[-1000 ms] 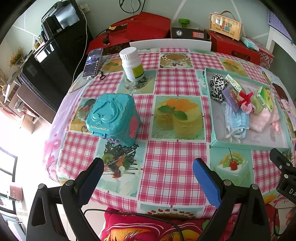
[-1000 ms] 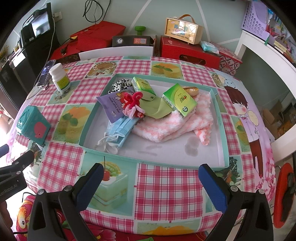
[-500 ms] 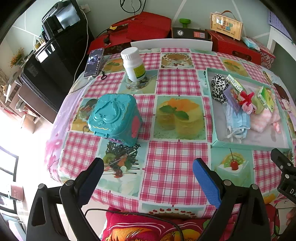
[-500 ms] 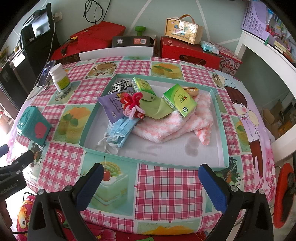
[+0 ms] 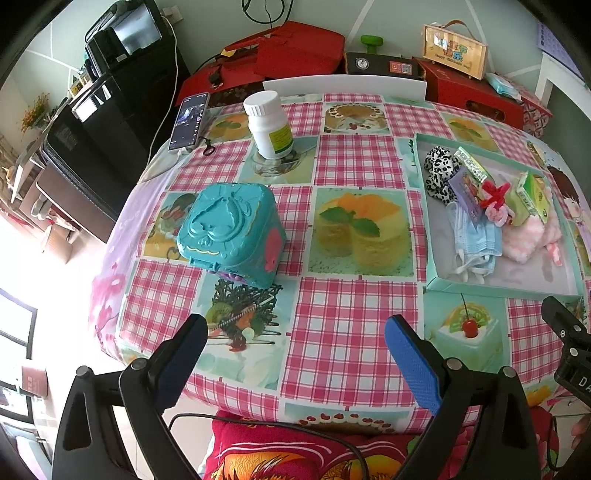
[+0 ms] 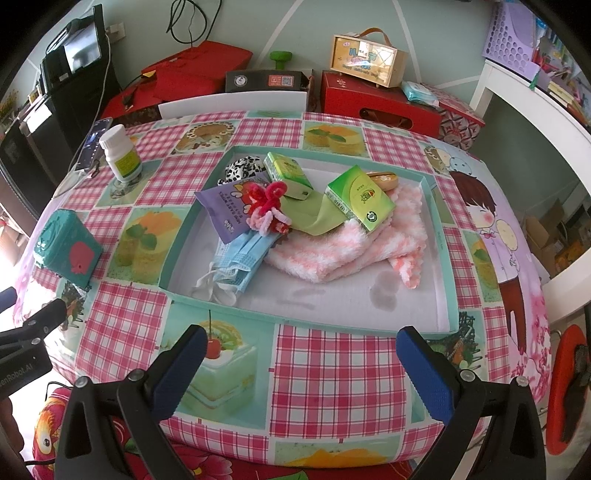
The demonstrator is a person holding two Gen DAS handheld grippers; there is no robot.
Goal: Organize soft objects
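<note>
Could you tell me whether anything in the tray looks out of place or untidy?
Yes: everything in the tray is heaped toward its far left. The green tissue pack sits tilted on the crumpled pink towel, and the blue masks lie half under the pile.

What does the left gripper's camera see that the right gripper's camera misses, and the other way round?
Only the left view shows the embossed lid of the teal box. Only the right view shows the purple basket on the white shelf. Both show the tray of soft items, the white bottle and the checked tablecloth.
</note>
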